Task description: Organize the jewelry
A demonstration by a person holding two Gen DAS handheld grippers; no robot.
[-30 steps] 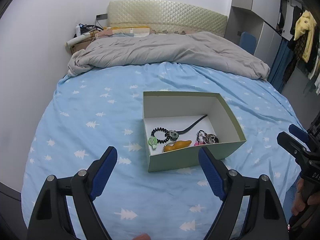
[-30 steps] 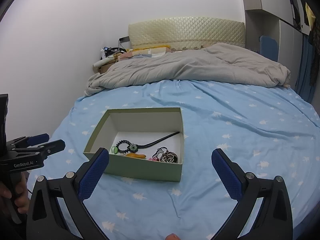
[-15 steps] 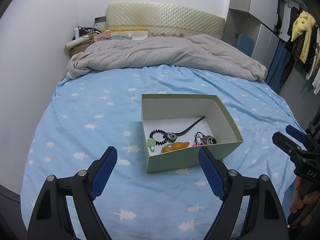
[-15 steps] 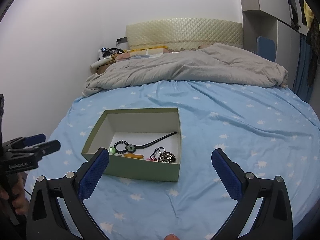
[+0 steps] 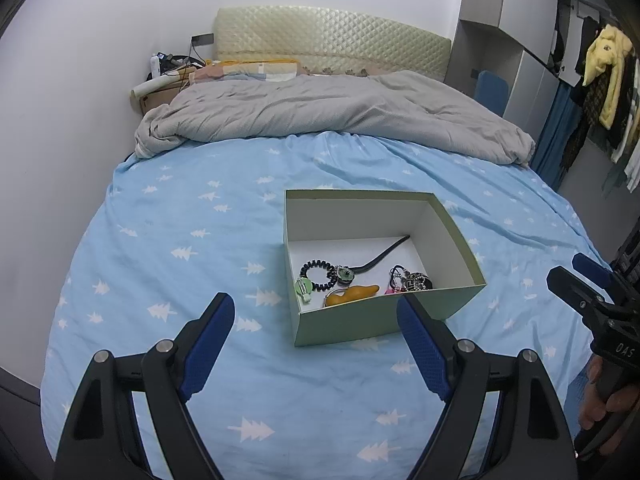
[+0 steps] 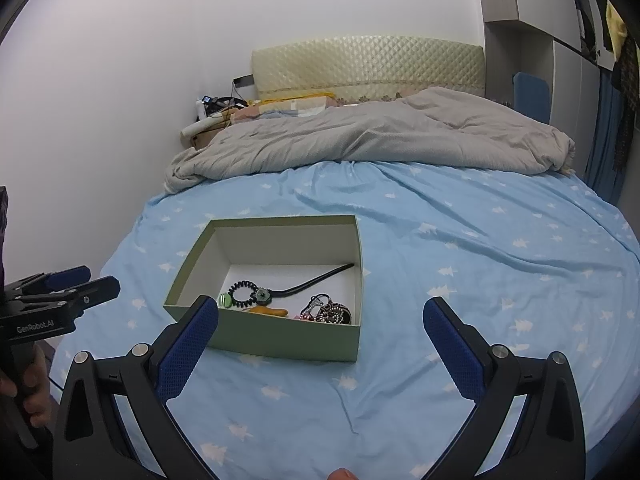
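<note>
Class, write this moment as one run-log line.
pale green cardboard box: open on blue tree-print bedsheet | jewelry inside | left gripper: open, empty | right gripper: open, empty

The box (image 5: pixel 372 320) looks like matt cardboard, pale green outside and plain white inside. It sits on a soft, lightly creased cotton-like bedsheet (image 5: pixel 180 240). The grey duvet (image 5: pixel 320 112) is matt, crumpled cloth. The headboard (image 5: pixel 328 40) has a quilted, faintly glossy padded surface. Textured blue rubbery pads (image 6: pixel 188 344) line matt black plastic fingers.
</note>
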